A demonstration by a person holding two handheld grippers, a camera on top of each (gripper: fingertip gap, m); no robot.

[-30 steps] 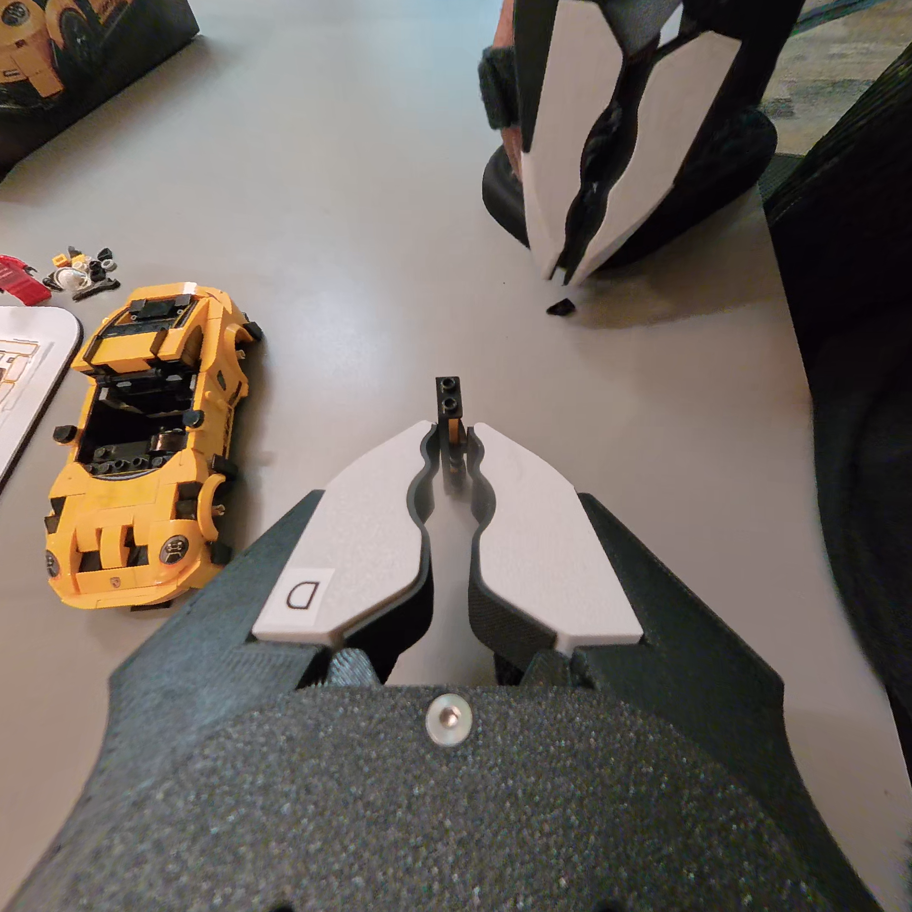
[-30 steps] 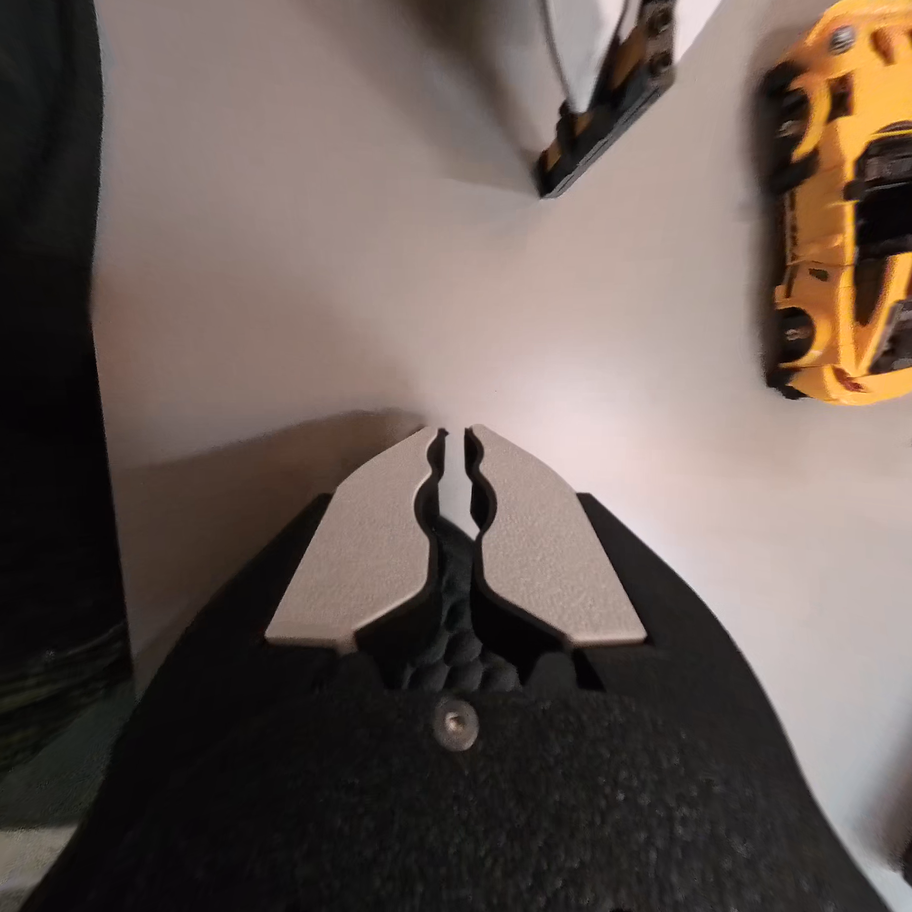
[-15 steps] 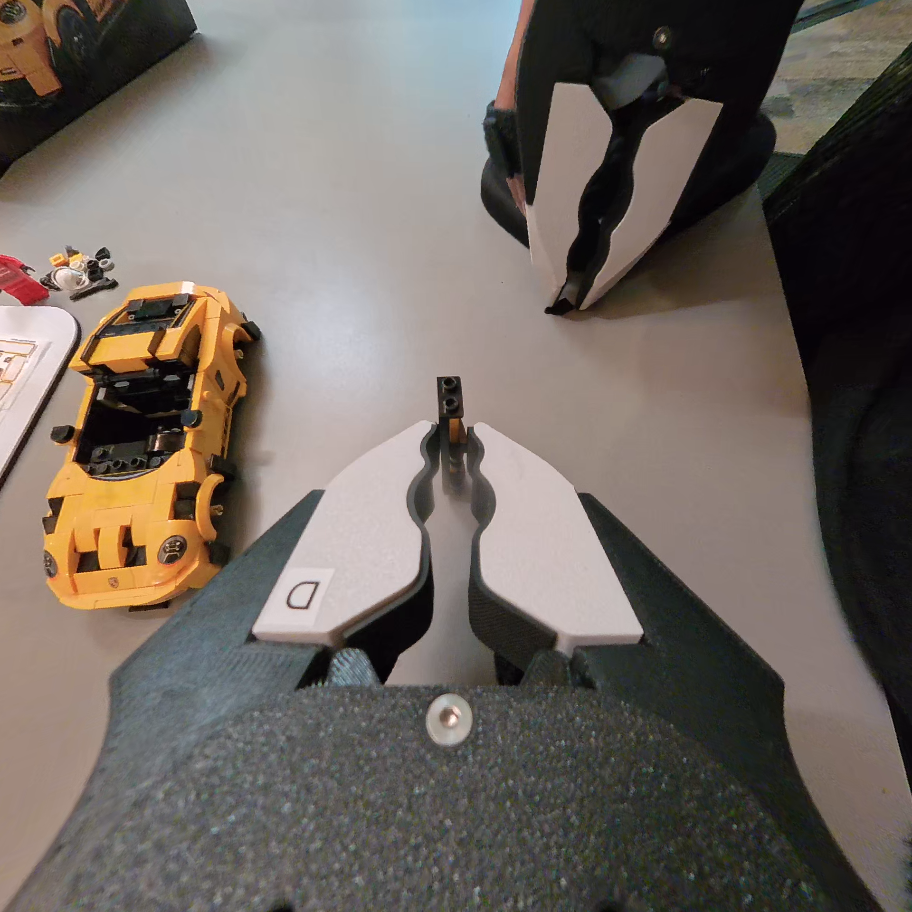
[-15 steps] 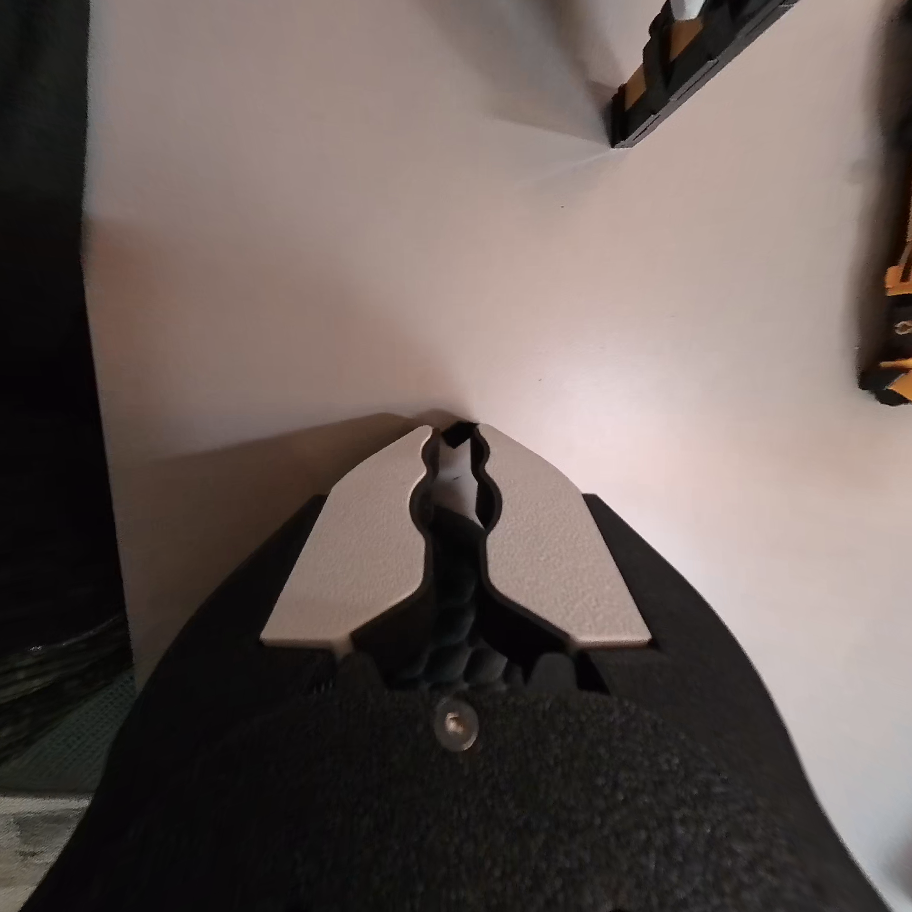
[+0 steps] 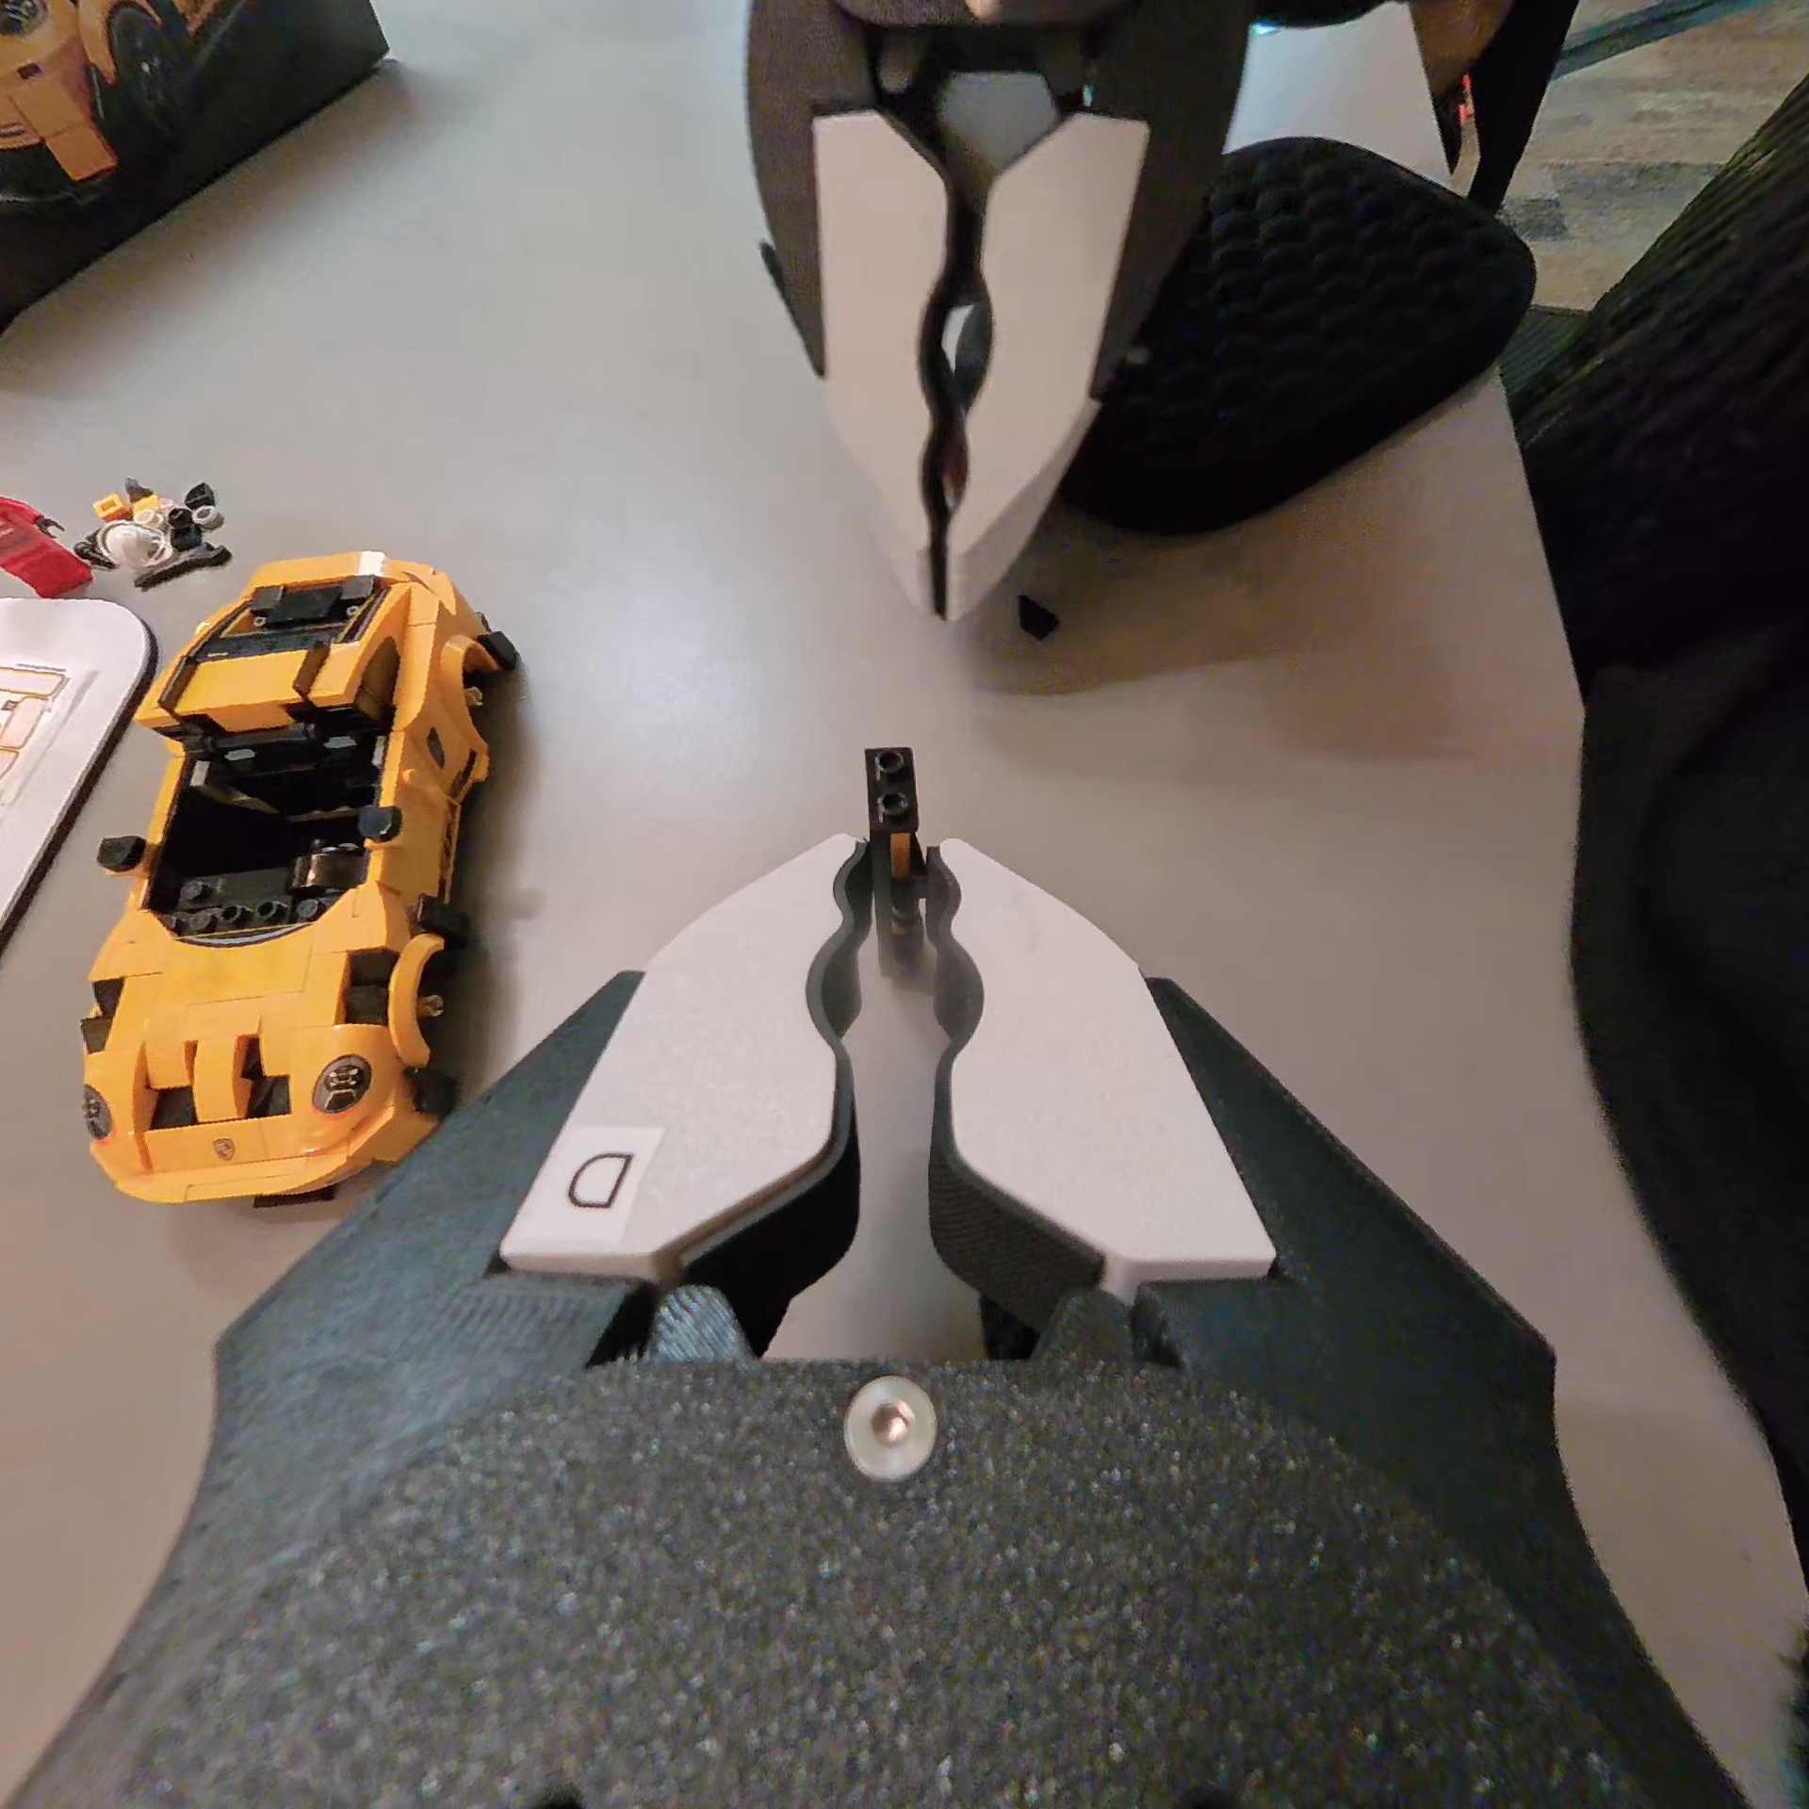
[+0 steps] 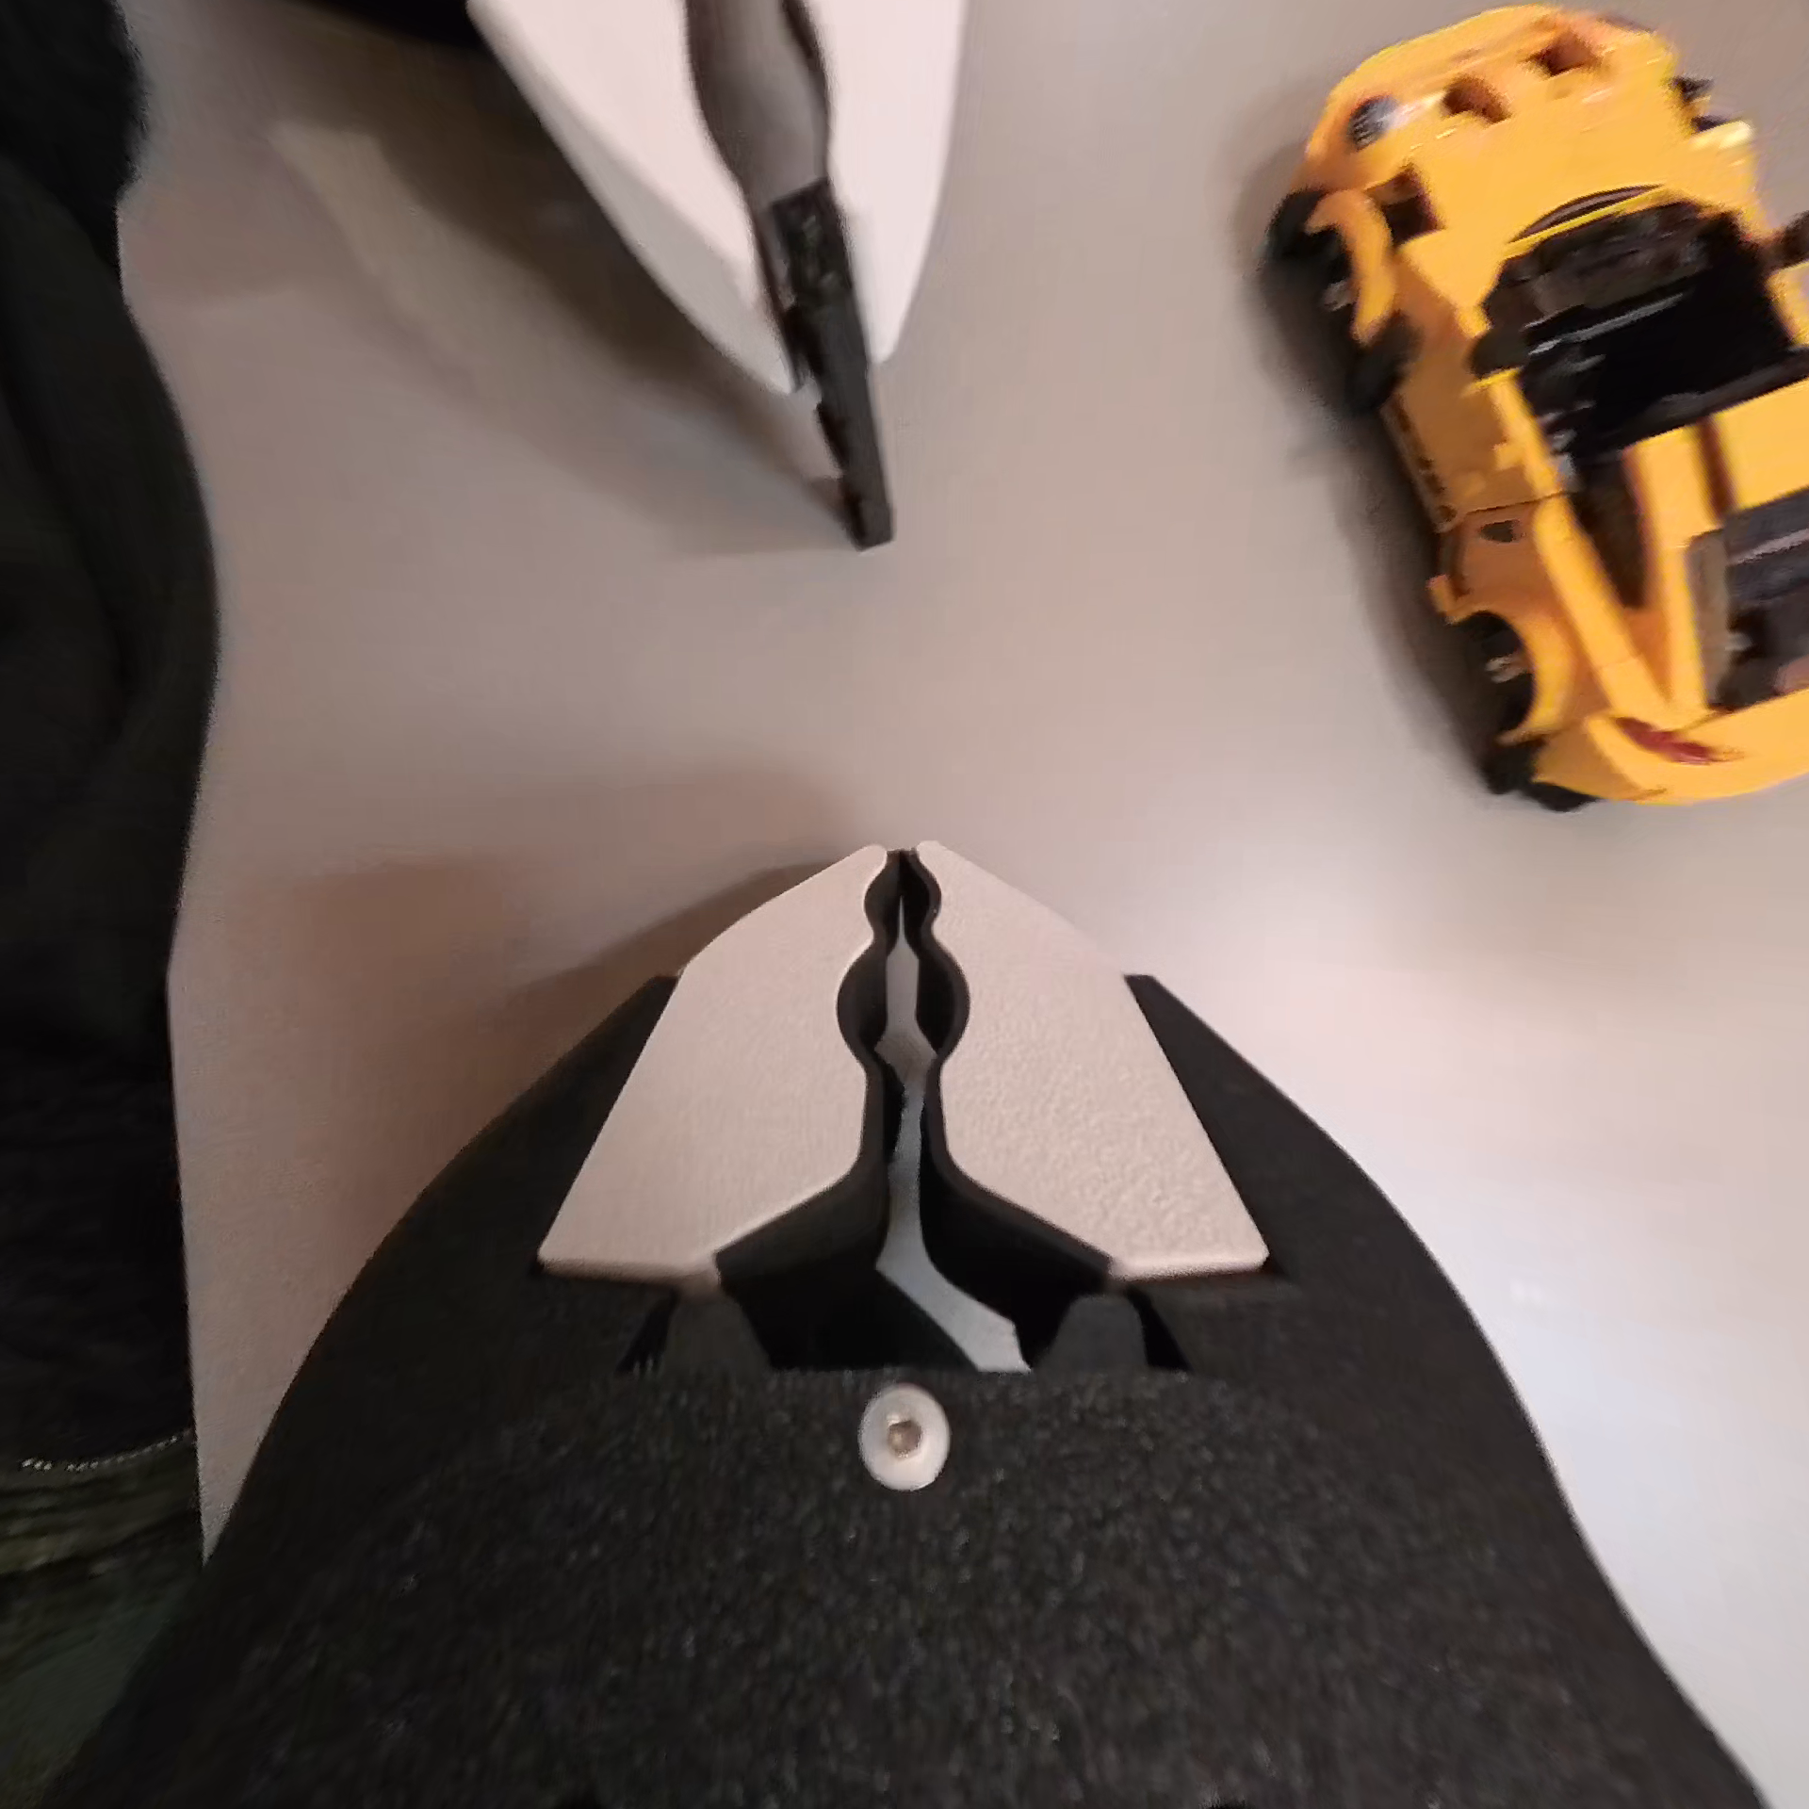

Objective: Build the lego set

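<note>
Surroundings: a yellow lego car (image 5: 284, 881) sits on the grey table (image 5: 636, 294) off to the left side, roof open, black parts showing inside. Beyond its far end lies a little heap of loose pieces (image 5: 152, 529) beside a red part (image 5: 29, 548). A white sheet with a dark rim (image 5: 49, 724) lies at the left edge, and a dark box with a car printed on it (image 5: 117, 108) is at the far left corner.
Obstacles: a tiny black piece (image 5: 1036, 617) lies on the table just beside the tips of the right gripper (image 5: 938, 587), not touching them. A black mesh chair seat (image 5: 1302, 343) stands past the table edge.
Left gripper (image 5: 896, 861): fingers narrowed onto a slim black and yellow brick strip (image 5: 893, 822), pinching it near its near end; the studded end sticks out past the tips, above the table.
Right gripper: fingers pressed together at the tips, pointing down at the table; nothing shows between them. In its own view the tips (image 6: 901, 861) meet with only a wavy slit behind.
Task thing: the strip in the left gripper, well apart from the car; in the right wrist view it (image 6: 832, 323) pokes out dark from the white fingers.
Containers: the car's open cabin holds only built-in black parts.
</note>
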